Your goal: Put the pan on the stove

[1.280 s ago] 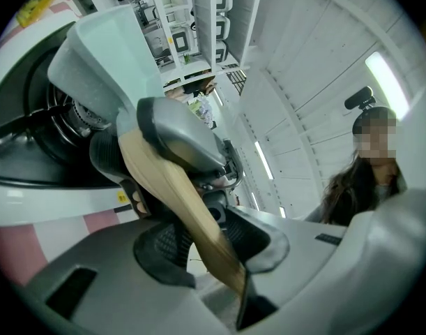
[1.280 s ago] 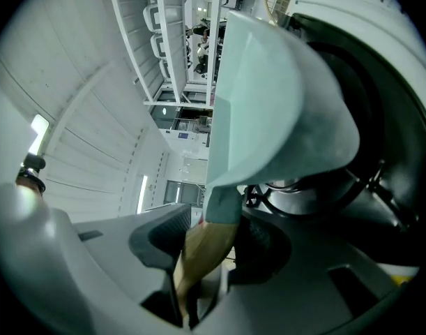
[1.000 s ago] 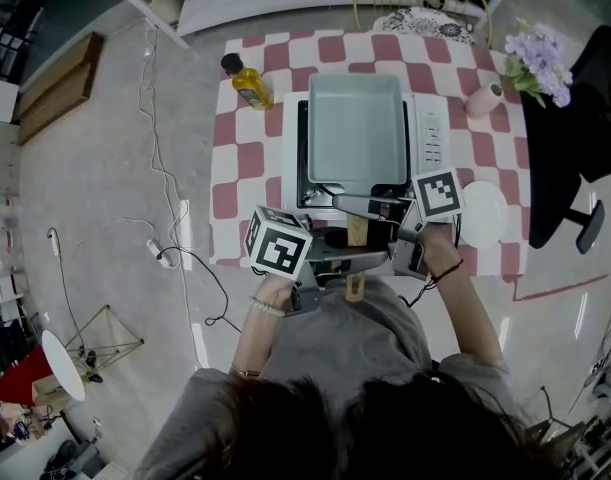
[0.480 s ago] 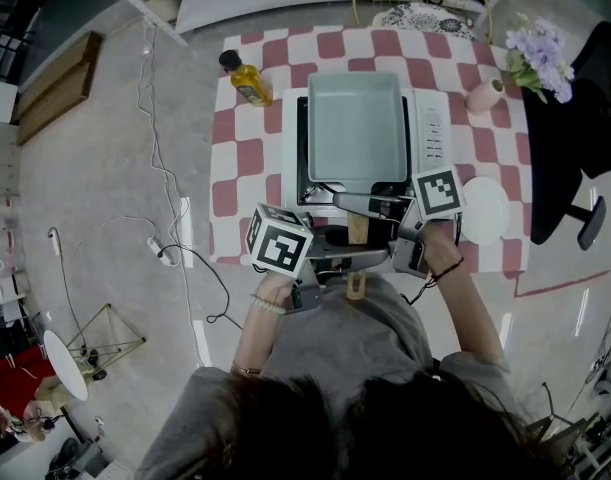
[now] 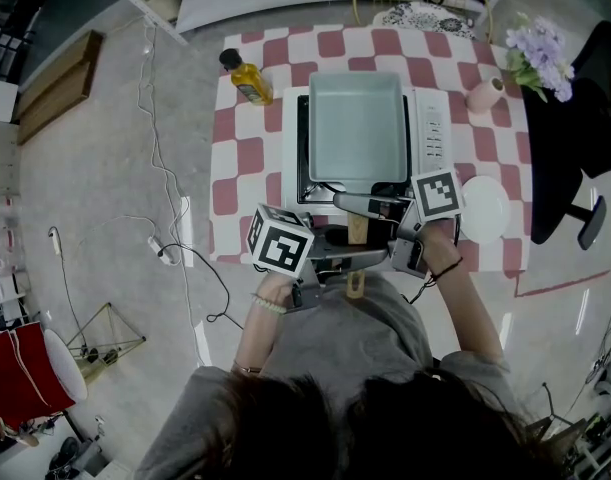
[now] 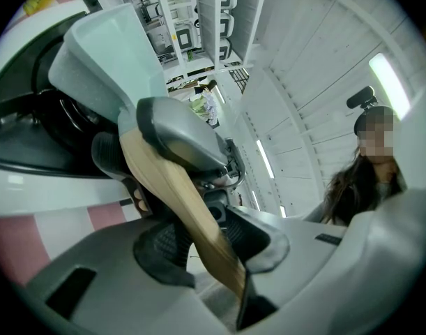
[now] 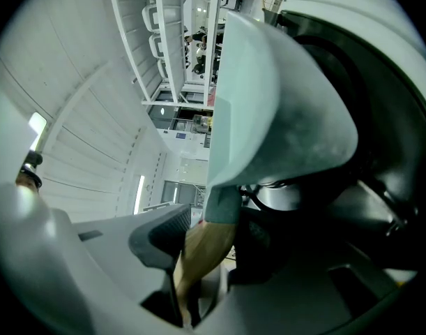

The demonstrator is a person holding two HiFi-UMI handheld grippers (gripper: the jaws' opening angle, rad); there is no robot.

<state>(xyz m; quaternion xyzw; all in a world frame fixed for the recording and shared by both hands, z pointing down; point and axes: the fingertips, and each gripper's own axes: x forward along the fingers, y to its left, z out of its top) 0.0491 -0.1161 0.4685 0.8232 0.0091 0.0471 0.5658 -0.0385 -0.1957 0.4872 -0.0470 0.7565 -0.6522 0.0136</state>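
A pale teal square pan (image 5: 355, 128) sits over the black burner of a white tabletop stove (image 5: 290, 153); I cannot tell whether it rests on it. Its wooden handle (image 5: 357, 230) points toward the person. My left gripper (image 5: 330, 260) is shut on the near end of the handle (image 6: 192, 215), with a pad on each side. My right gripper (image 5: 373, 208) is shut on the handle (image 7: 202, 250) closer to the pan (image 7: 268, 96). In the left gripper view the pan (image 6: 108, 54) rises above the burner.
The stove stands on a red-and-white checkered table (image 5: 245, 158). An oil bottle (image 5: 247, 81) is at the back left, a white plate (image 5: 483, 211) at the right, a pink cup (image 5: 482, 98) and purple flowers (image 5: 540, 53) at the back right. A black chair (image 5: 575, 138) stands to the right.
The pan and both grippers have stayed where they were. A red object has come into view on the floor at the lower left.
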